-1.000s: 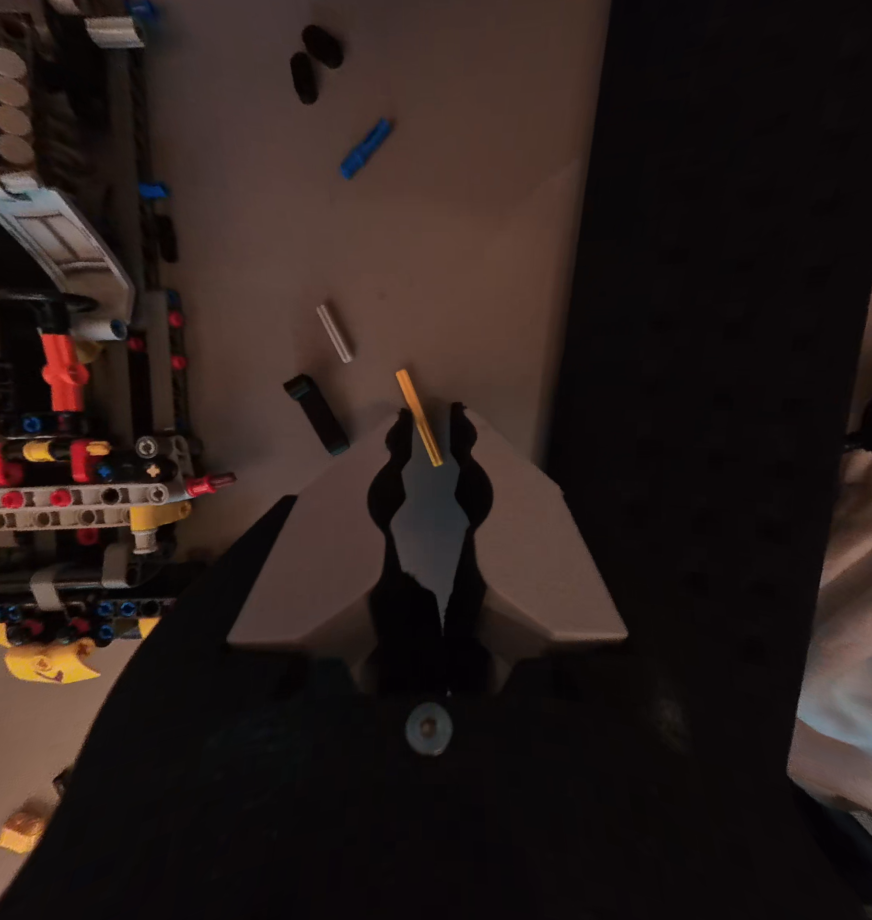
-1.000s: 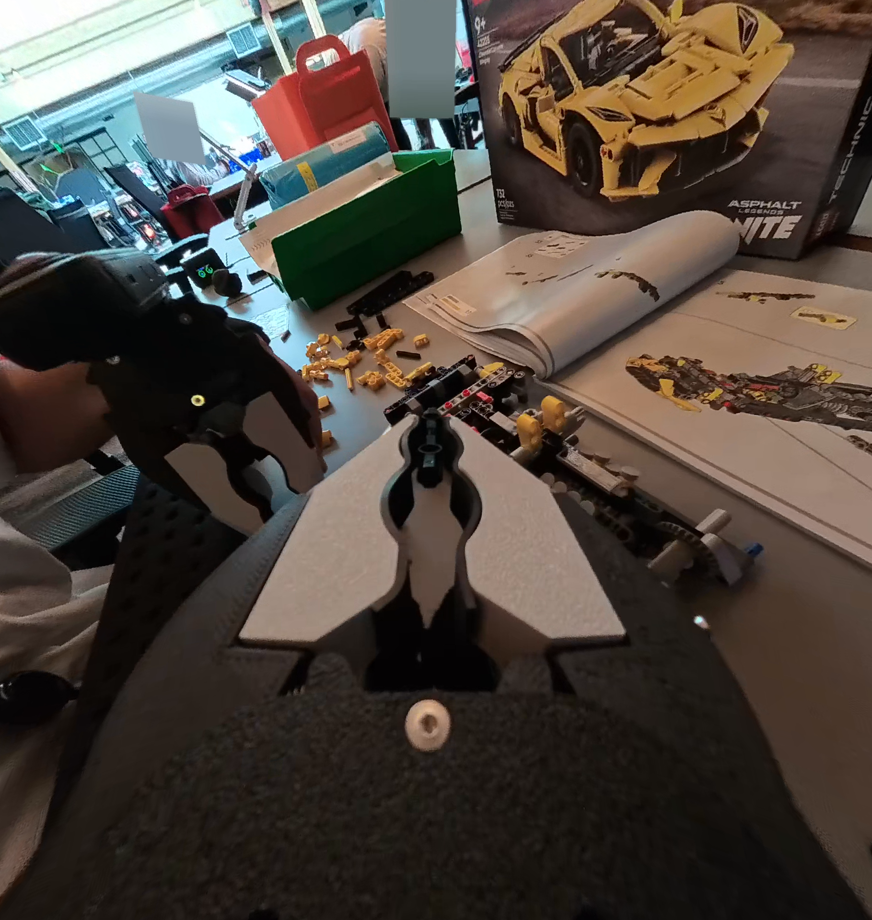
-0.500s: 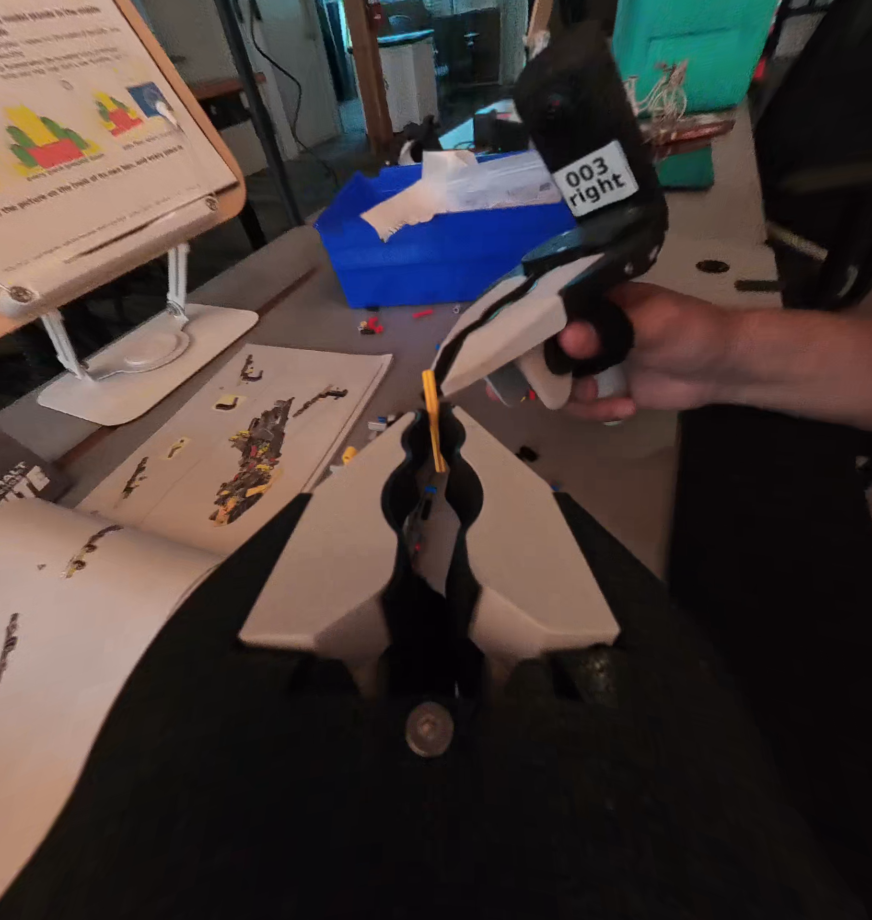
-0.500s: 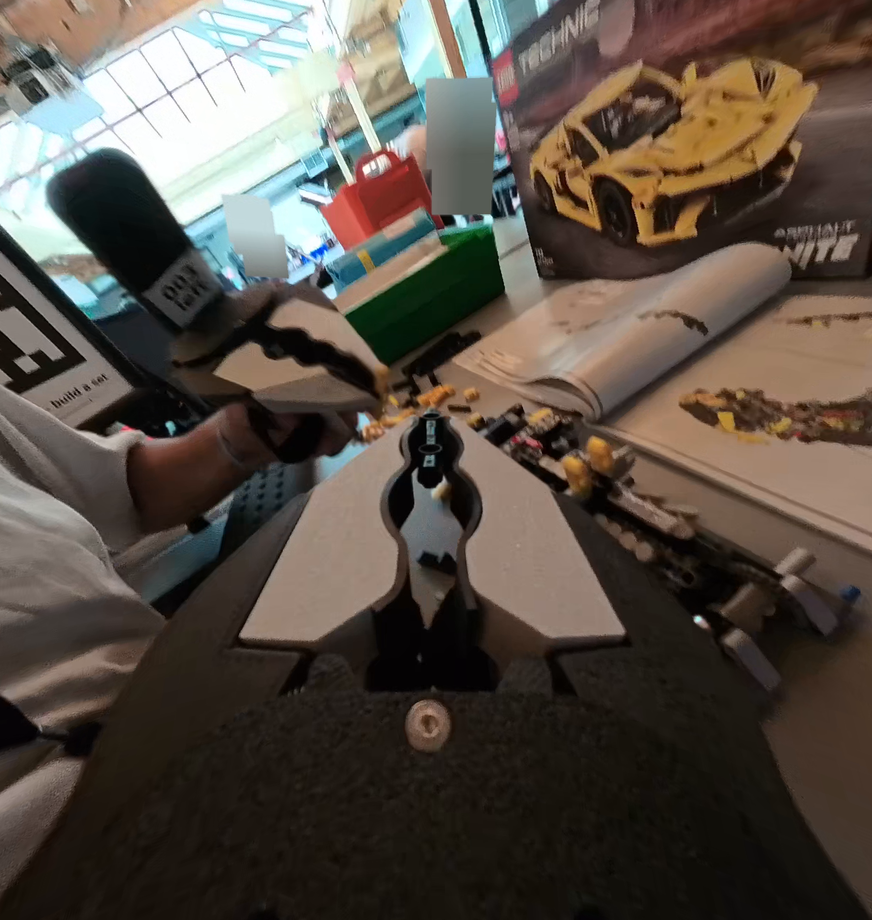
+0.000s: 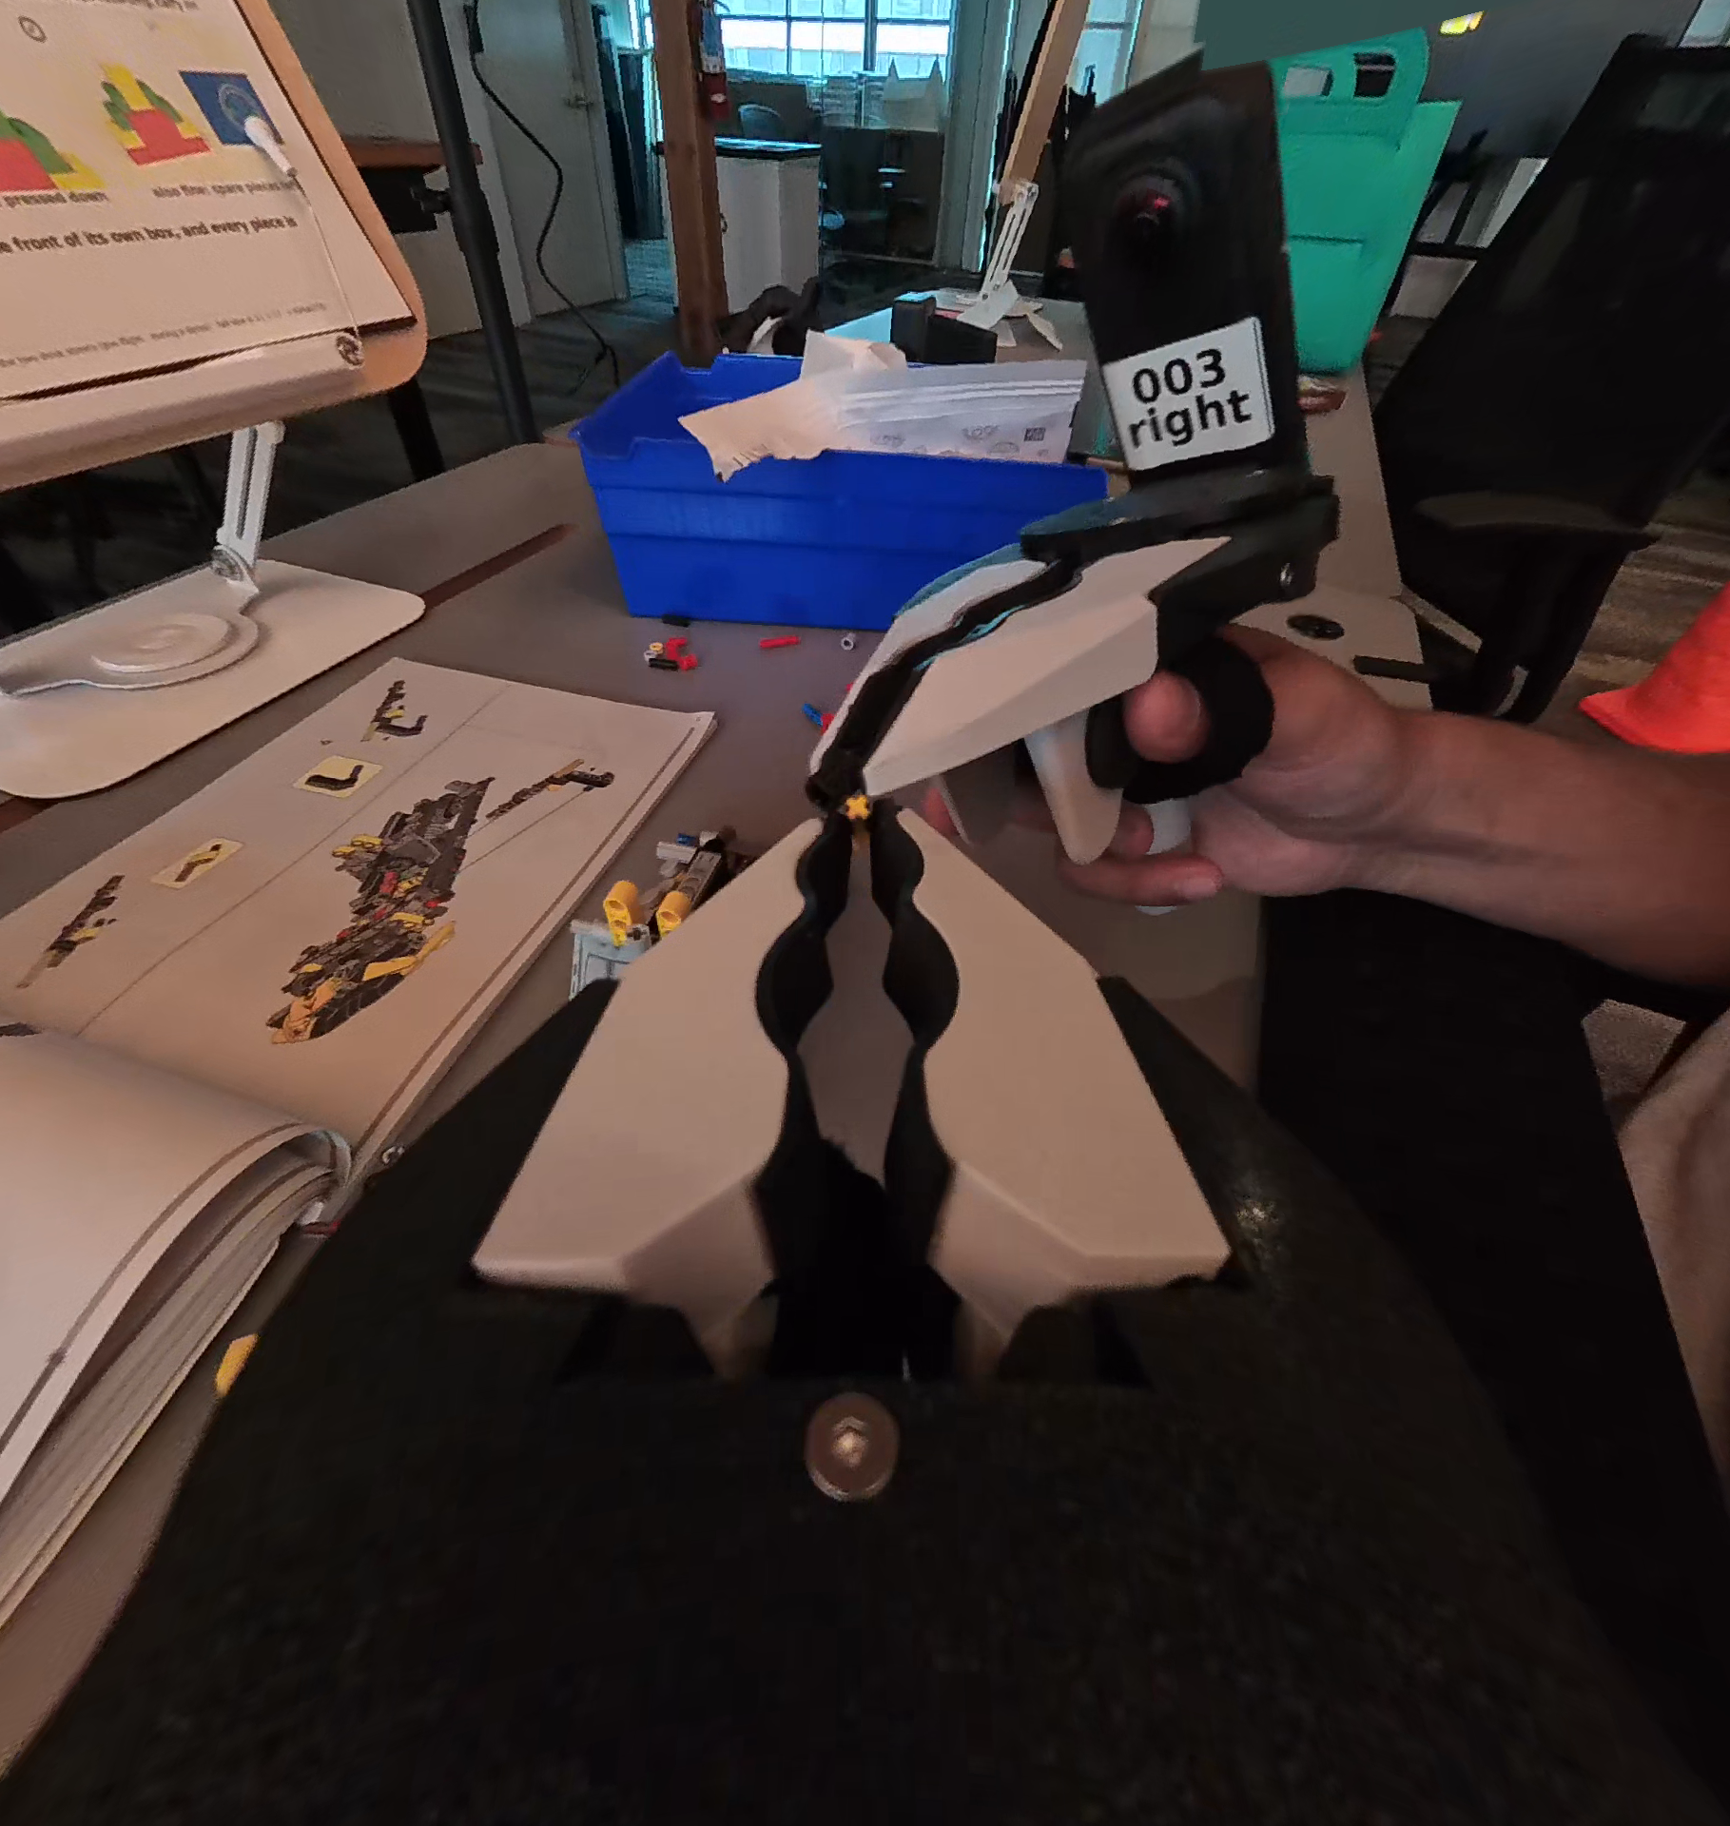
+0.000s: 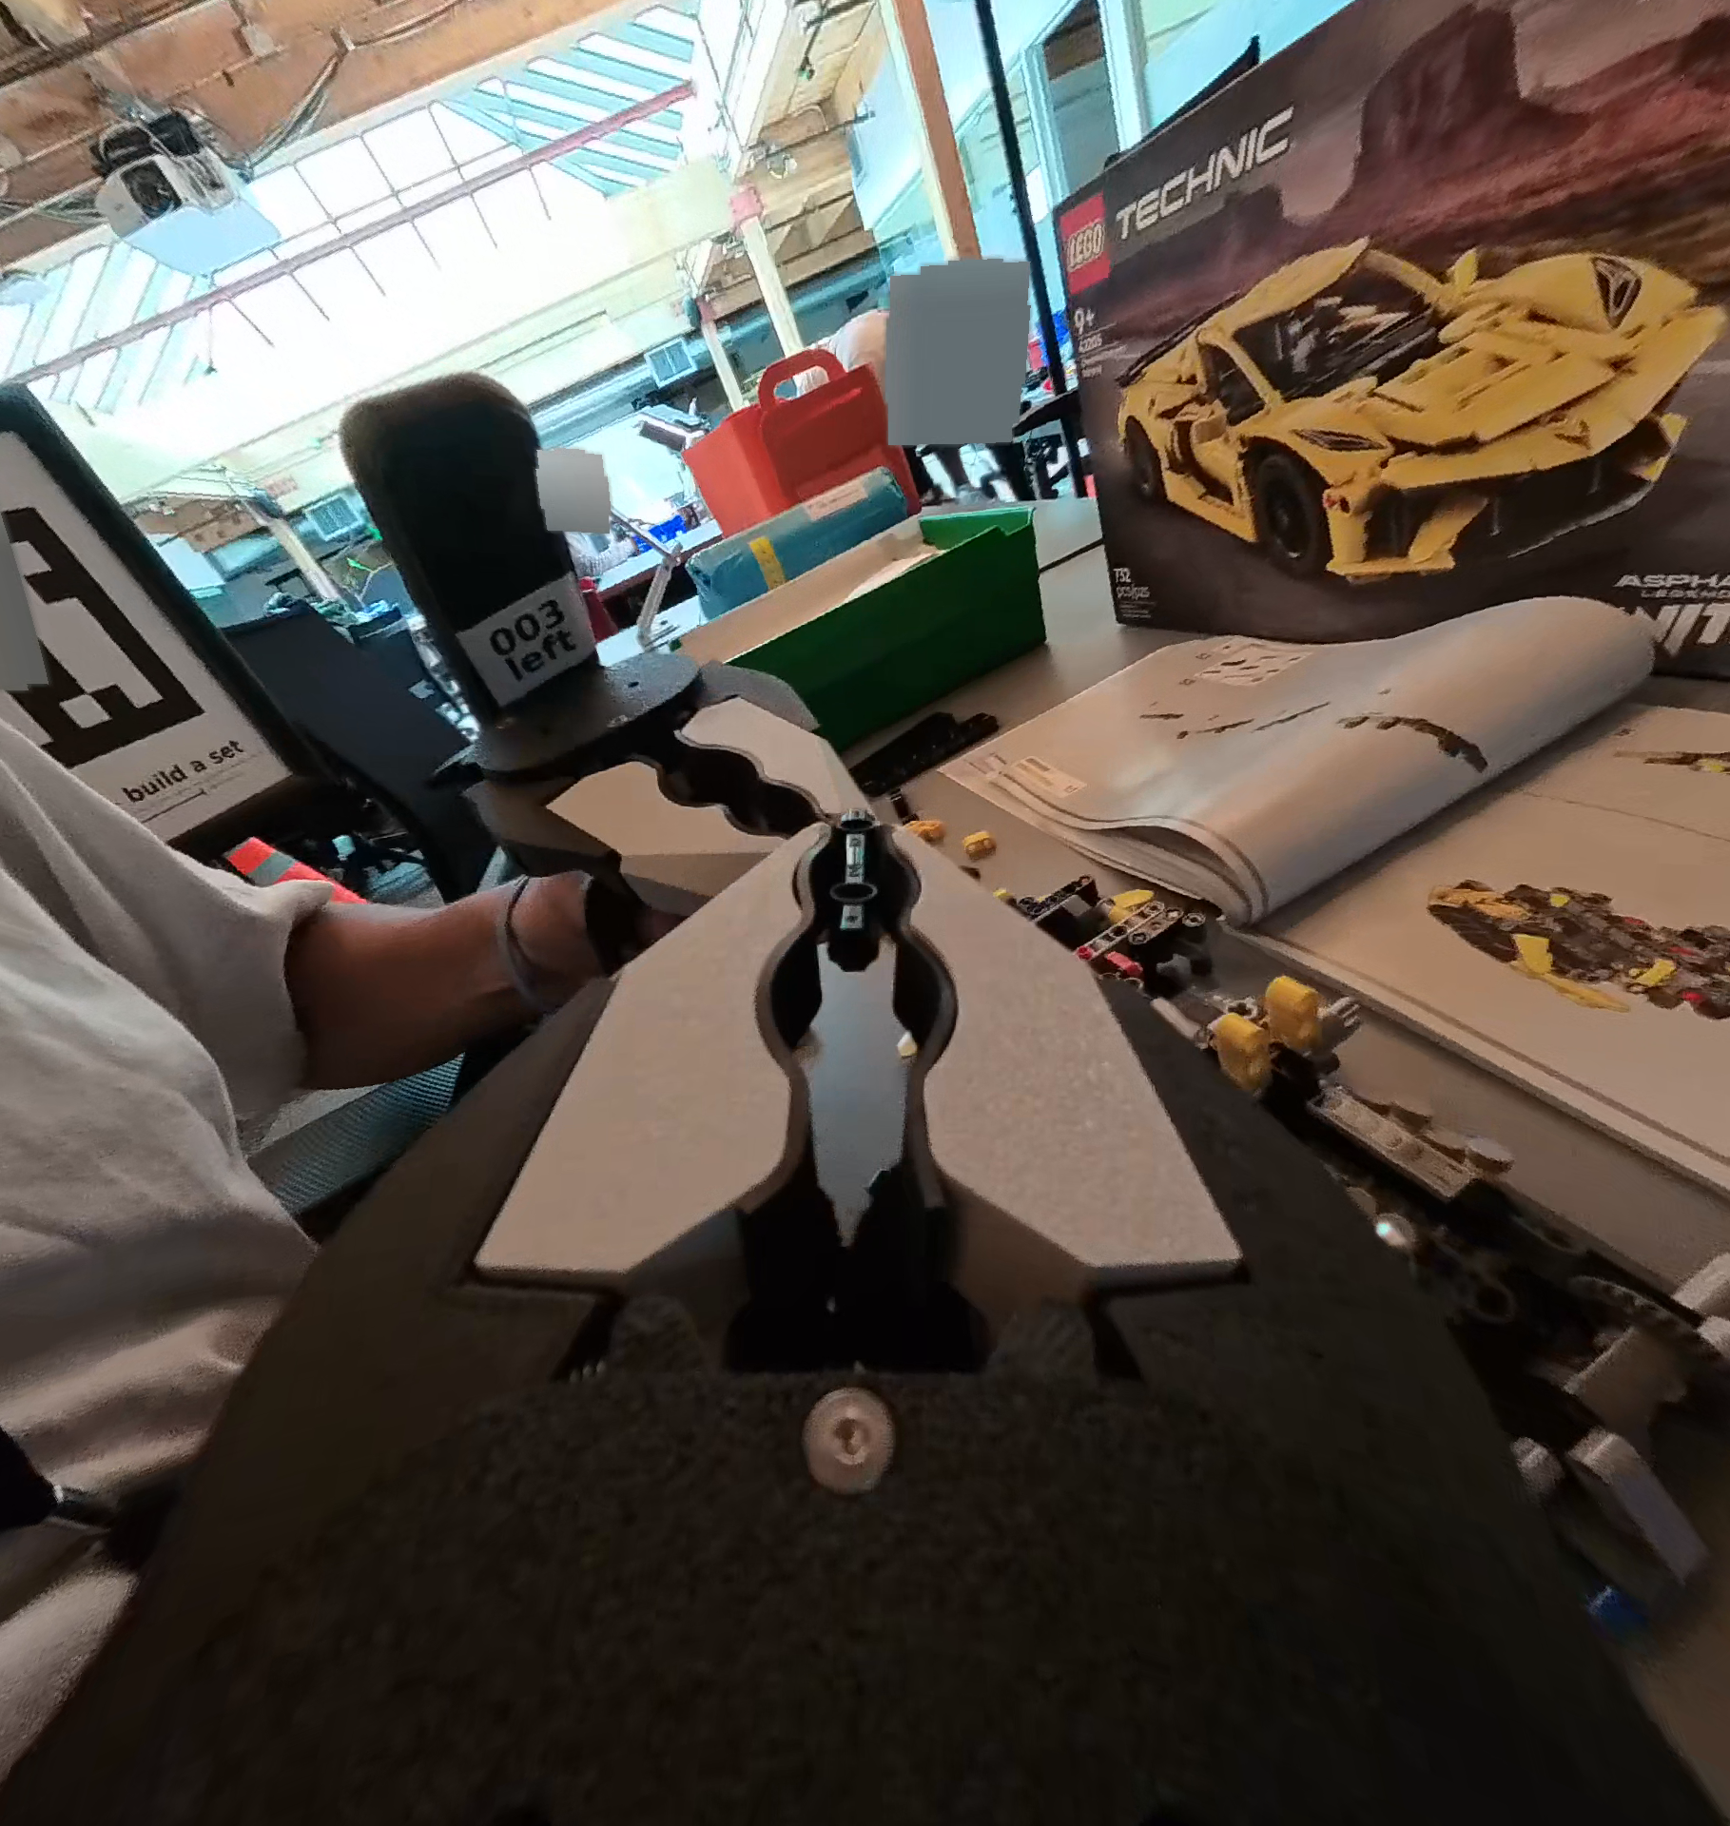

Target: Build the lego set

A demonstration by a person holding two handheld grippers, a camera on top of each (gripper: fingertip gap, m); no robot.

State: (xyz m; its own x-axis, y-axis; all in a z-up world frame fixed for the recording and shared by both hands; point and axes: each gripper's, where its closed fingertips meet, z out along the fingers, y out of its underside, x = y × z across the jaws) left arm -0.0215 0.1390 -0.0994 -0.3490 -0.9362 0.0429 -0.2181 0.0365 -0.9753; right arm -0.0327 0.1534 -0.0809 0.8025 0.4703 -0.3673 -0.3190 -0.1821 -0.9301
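2 grippers meet tip to tip above the table: left gripper [image 5: 856, 840] pinches a yellow axle [image 5: 857, 807], right gripper [image 6: 853, 840] clamps a black connector [image 6: 853, 899]. Mating step, apparently; next, line axle up with hole and push.

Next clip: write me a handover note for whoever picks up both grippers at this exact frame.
Left gripper: shut on the thin yellow cross axle, seen end-on at its tips.
Right gripper: shut on a small black connector piece with holes.
The two gripper tips meet in mid-air above the grey table, the axle at the connector; whether it has entered is not visible.
Partly built black-and-yellow car chassis lies on the table beside the open instruction booklet. Loose yellow pieces lie near the green bin.
Left: probably seat the axle, then fit the part to the chassis.
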